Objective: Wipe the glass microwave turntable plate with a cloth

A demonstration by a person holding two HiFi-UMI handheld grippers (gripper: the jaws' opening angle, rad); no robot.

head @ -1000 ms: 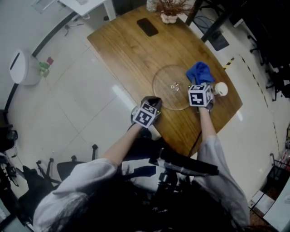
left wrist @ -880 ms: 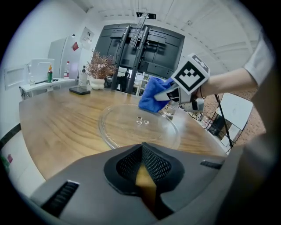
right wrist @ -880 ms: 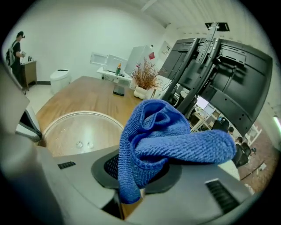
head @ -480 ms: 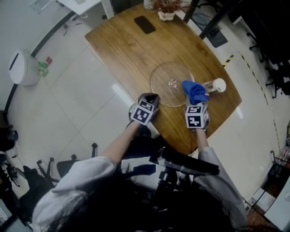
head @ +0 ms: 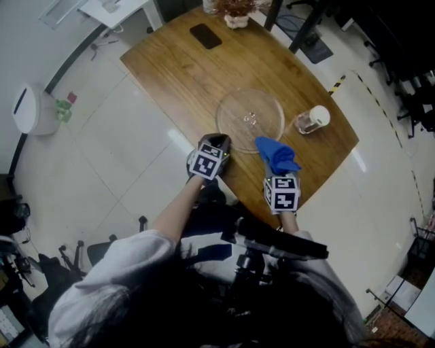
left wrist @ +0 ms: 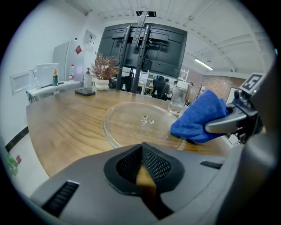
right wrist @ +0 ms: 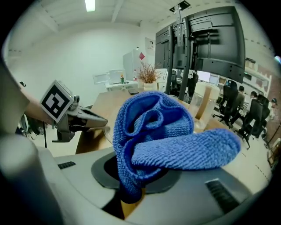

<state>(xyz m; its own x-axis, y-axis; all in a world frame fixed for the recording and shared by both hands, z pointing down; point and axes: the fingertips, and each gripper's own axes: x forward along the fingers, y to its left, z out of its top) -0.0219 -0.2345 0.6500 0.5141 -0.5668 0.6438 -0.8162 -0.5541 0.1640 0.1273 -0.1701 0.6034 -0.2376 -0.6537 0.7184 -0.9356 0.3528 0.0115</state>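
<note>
as right gripper (head: 277,170) pinches one cloth (head: 275,153), one plate (head: 234,112) (glass) beside.

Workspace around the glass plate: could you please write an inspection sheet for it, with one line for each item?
Surface: wooden table, mostly bare wood.
Job's things: glass turntable plate lies flat on the table; blue cloth is held at its near-right rim, contact cannot be told.
Clutter: clear jar with a white lid to the right of the plate; dark phone and potted plant at the far end.
Grippers: left gripper shut and empty, by the plate's near edge; right gripper shut on the cloth.
Cables: nothing seen.
Surroundings: white tiled floor; white container near the wall.
</note>
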